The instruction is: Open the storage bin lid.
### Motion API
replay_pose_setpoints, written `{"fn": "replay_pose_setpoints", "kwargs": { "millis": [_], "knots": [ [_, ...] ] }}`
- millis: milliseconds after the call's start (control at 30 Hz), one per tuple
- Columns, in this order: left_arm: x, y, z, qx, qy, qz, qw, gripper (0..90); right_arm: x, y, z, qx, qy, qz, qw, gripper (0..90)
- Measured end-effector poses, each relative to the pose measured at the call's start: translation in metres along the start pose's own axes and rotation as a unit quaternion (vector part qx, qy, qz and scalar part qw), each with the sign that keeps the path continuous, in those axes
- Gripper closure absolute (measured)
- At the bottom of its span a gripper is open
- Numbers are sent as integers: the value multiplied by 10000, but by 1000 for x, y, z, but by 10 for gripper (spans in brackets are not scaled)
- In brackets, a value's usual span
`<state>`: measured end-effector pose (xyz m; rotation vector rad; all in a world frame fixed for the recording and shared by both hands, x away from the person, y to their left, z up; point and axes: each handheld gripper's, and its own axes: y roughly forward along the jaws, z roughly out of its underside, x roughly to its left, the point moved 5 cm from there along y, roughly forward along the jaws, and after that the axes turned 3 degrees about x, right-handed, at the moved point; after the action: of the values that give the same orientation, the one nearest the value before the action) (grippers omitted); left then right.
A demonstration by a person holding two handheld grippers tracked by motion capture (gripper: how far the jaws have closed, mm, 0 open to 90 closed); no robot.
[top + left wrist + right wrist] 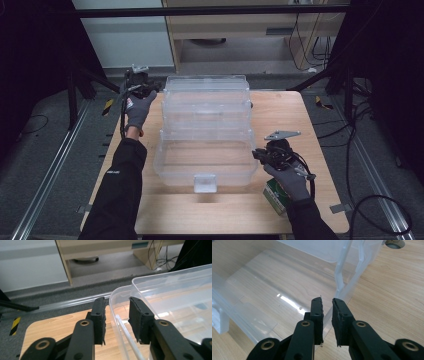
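My left gripper [141,82] sits at the far left corner of the clear plastic box [206,135], which stands in the middle of the wooden table [310,125] with its tiered trays stepped back towards the far edge. In the left gripper view the jaws straddle the rim of the top tray [120,293]; there is air on both sides of the plastic, so I read that claw as released, with the rim between the pads but not pinched.

My right gripper [263,154] is at the near right side of the box. The right gripper view shows its jaws drawn close together over the thin side wall [329,315] of the lower bin, clenched on it as far as I can judge.

As for writing, a small green carton [274,194] lies under my right hand [289,177] near the table's front edge; its print is too small to read. A white mark on my left sleeve [112,172] is also unreadable.

The high view alone gives me the front latch [205,183] and the carton. The left gripper view adds a yellow-and-black striped strip [15,325] on the floor. The right gripper view adds a round hole [395,243] in the tabletop.
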<state>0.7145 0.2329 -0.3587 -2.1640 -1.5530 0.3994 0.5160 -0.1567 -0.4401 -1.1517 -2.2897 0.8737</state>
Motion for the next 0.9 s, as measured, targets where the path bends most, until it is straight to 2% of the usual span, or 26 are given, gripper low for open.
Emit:
{"fn": "replay_pose_setpoints", "kwargs": {
  "millis": [133, 300, 467, 533, 667, 767, 833, 900],
  "knots": [
    [1, -28, 7, -178, 90, 137, 9997, 607, 0, 0, 0, -1, 19, -6, 10000, 793],
    [-2, -72, 20, -379, 192, 399, 9983, 561, -2, 0, 0, -37, 53, -68, 10000, 790],
    [-6, -105, 40, -447, 326, 512, 9972, 529, -2, 0, 1, -49, 89, -91, 9999, 786],
    [-11, -117, 52, -495, 302, 678, 9960, 523, -2, 0, 1, -38, 81, -74, 9999, 786],
    [-20, -131, 78, -406, 410, 797, 9951, 505, -2, 0, 1, -44, 74, -60, 9999, 785],
    [-24, -136, 97, -326, 408, 826, 9952, 494, -2, 1, 1, -38, 85, -58, 9999, 783],
    [-29, -139, 111, -224, 343, 944, 9947, 492, -2, 1, 1, -42, 85, -59, 9999, 781],
    [-33, -140, 125, -123, 376, 923, 9950, 521, -2, 1, 1, -49, 67, -50, 10000, 776]
  ]
}}
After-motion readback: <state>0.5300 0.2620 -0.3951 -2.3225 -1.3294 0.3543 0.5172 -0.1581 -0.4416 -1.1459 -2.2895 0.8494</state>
